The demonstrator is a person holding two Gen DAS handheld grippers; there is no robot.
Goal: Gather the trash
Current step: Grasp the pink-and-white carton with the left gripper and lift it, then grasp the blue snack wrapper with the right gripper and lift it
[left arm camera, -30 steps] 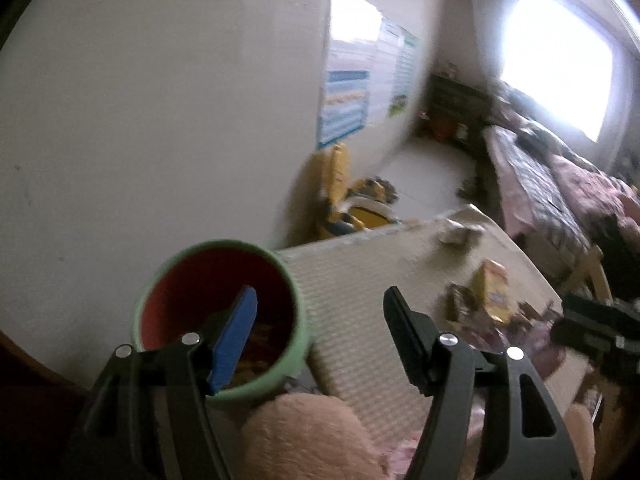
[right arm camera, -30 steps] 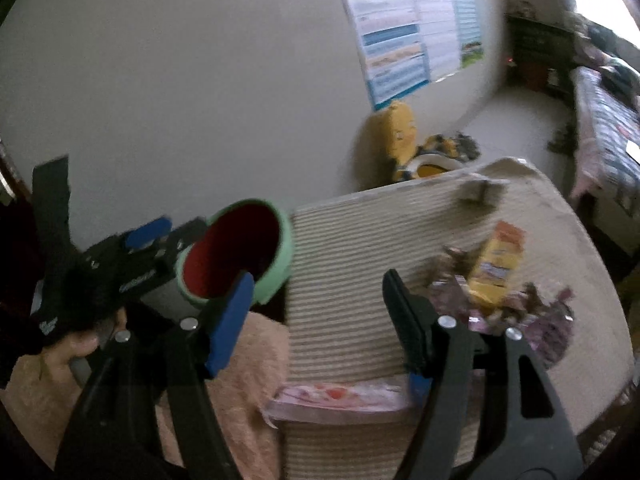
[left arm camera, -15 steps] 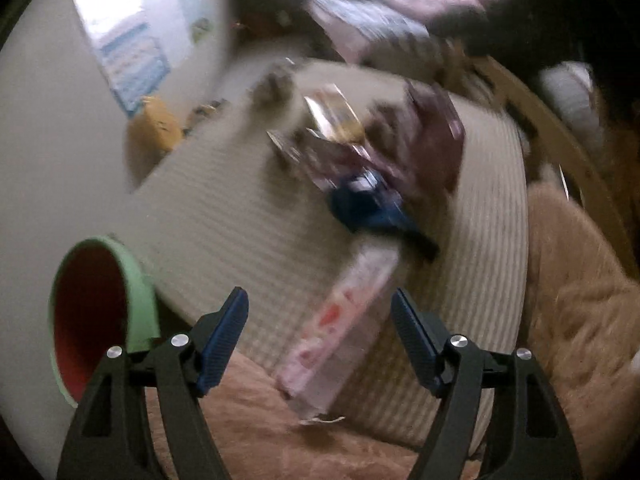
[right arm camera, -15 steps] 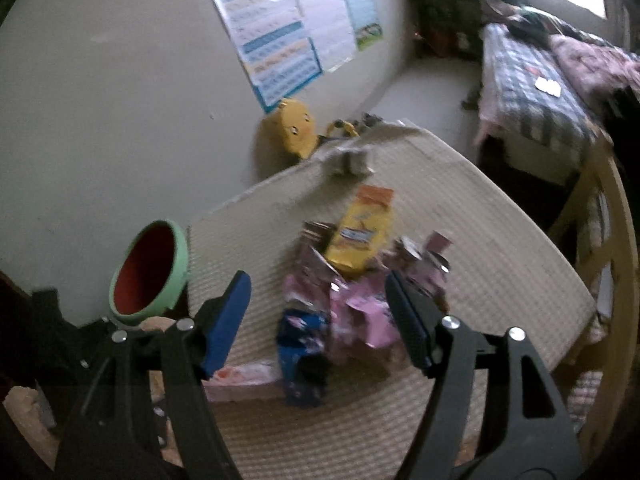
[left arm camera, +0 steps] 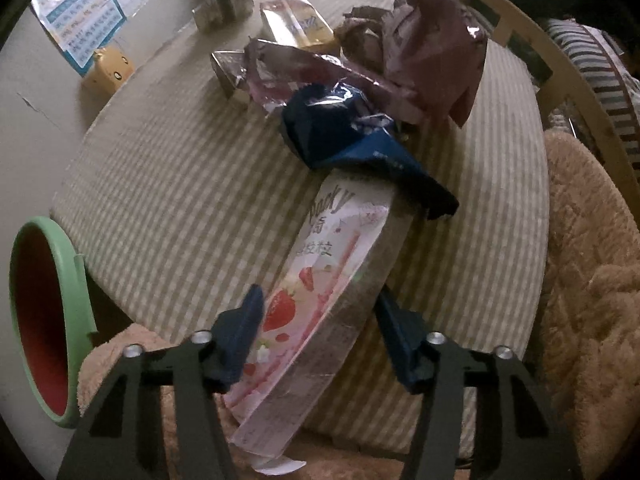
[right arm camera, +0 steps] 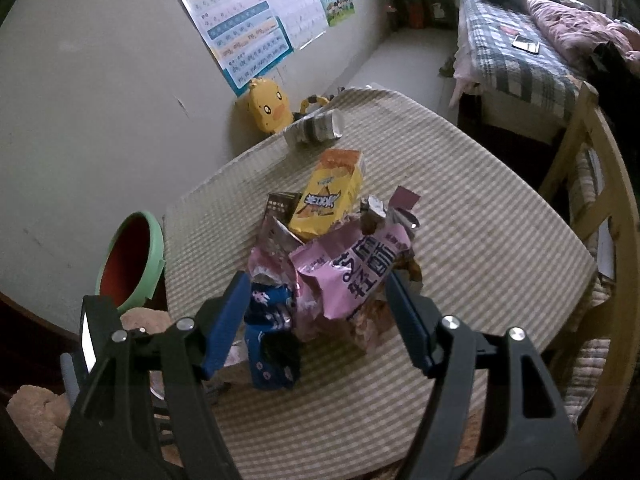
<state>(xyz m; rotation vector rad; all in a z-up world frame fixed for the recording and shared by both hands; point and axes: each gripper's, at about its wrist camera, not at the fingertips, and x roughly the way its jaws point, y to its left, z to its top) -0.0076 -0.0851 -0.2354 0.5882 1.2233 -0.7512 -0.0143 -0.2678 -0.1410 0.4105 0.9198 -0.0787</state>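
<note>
A long pink strawberry snack box [left arm camera: 320,280] lies at the near edge of the striped table [left arm camera: 180,180], its far end under a blue wrapper [left arm camera: 344,136]. My left gripper [left arm camera: 320,320] points down over the box; its jaws are closing with the box between them, and the pads stand right at its sides. My right gripper [right arm camera: 316,300] hangs open over the heap of wrappers, with a pink wrapper [right arm camera: 352,272] and the blue wrapper [right arm camera: 272,320] between its fingers, untouched. A green bin with a red inside [right arm camera: 156,240] stands off the table's left edge [left arm camera: 76,300].
A yellow snack pack [right arm camera: 328,200] and a fallen paper cup [right arm camera: 316,126] lie farther back on the table [right arm camera: 480,240]. A wooden chair [right arm camera: 600,200] and a bed [right arm camera: 520,48] stand on the right. A yellow duck toy [right arm camera: 266,108] leans on the wall. A fuzzy tan cushion [left arm camera: 592,260] borders the table.
My left gripper swung from the bin's mouth down to the table, and its jaws narrowed around the pink box. My right gripper moved forward and down over the wrapper heap.
</note>
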